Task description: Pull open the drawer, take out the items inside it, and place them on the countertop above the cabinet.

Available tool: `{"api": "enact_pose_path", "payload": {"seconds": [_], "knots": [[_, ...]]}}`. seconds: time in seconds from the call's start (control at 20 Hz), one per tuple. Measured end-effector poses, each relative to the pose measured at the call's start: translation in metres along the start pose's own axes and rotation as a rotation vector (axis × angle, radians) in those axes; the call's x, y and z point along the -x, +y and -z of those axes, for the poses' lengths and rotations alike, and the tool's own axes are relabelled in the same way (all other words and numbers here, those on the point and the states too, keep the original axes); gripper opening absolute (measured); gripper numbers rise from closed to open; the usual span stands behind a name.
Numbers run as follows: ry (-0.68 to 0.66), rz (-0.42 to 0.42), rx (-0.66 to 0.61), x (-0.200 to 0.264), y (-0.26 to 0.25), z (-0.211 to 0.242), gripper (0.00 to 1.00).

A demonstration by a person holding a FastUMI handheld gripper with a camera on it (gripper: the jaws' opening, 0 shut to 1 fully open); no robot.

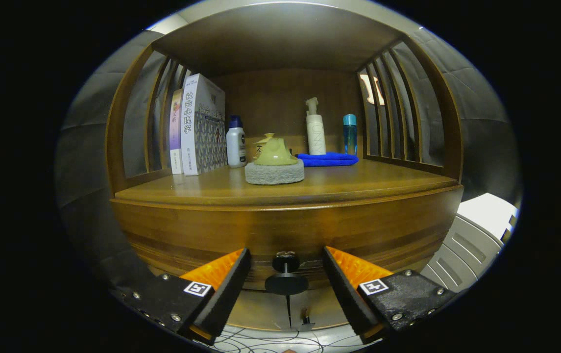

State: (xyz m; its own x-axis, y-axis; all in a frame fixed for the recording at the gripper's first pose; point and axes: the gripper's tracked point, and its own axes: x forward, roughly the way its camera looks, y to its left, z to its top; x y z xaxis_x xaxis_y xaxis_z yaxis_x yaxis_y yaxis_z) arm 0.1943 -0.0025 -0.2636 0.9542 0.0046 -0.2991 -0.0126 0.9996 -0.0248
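The wooden cabinet's drawer front (285, 235) faces me, closed, with a dark round knob (286, 277) sticking out on a short stem. My gripper (286, 262) is open, and the knob sits between its two fingers without either one touching it. Above the drawer lies the wooden countertop (358, 184). The drawer's contents are hidden.
On the countertop stand books (197, 127) at the left, a white bottle (235, 143), a yellow-green lidded pot on a grey stone pad (274, 166), a blue cloth (328, 159), a white pump bottle (315, 128) and a blue bottle (350, 133). Slatted sides and a shelf enclose it. A white-grey unit (476, 240) stands to the right.
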Motion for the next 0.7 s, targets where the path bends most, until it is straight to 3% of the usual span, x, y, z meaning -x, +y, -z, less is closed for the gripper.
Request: {"api": "enact_pose_path", "payload": {"seconds": [0.15, 0.3, 0.7], "knots": [[-0.017, -0.042, -0.005, 0.008, 0.008, -0.015, 0.94], [-0.111, -0.051, -0.011, 0.041, 0.002, -0.065, 0.94], [-0.294, -0.103, 0.003, 0.191, 0.009, -0.193, 0.93]]}}
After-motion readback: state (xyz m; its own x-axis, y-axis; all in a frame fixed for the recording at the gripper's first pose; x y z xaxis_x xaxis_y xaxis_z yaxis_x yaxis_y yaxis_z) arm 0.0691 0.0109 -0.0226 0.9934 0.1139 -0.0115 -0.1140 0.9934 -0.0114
